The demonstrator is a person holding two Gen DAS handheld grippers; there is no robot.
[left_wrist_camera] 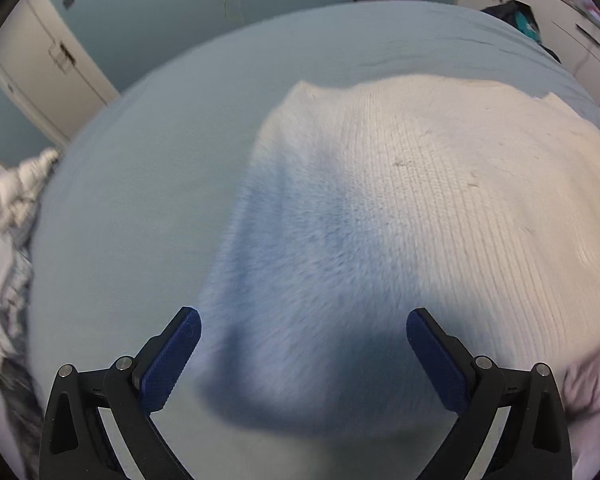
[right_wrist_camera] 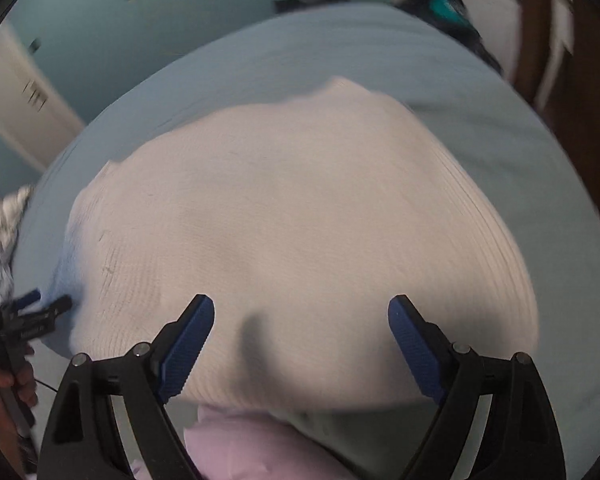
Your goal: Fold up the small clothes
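Note:
A cream ribbed knit garment (left_wrist_camera: 420,200) lies spread flat on the light blue bed sheet (left_wrist_camera: 140,200). My left gripper (left_wrist_camera: 302,344) is open and empty, just above the garment's near left edge. In the right wrist view the same garment (right_wrist_camera: 300,220) fills the middle. My right gripper (right_wrist_camera: 300,340) is open and empty over its near edge. The left gripper (right_wrist_camera: 40,312) shows at the far left of that view, beside the garment's left edge. Both views are blurred.
A pale pink cloth (right_wrist_camera: 252,448) lies at the bed's near edge below the garment, also at the right in the left wrist view (left_wrist_camera: 592,384). Crumpled white-grey laundry (left_wrist_camera: 8,220) lies off the bed's left side. Dark clothes (left_wrist_camera: 520,16) sit at the far right corner.

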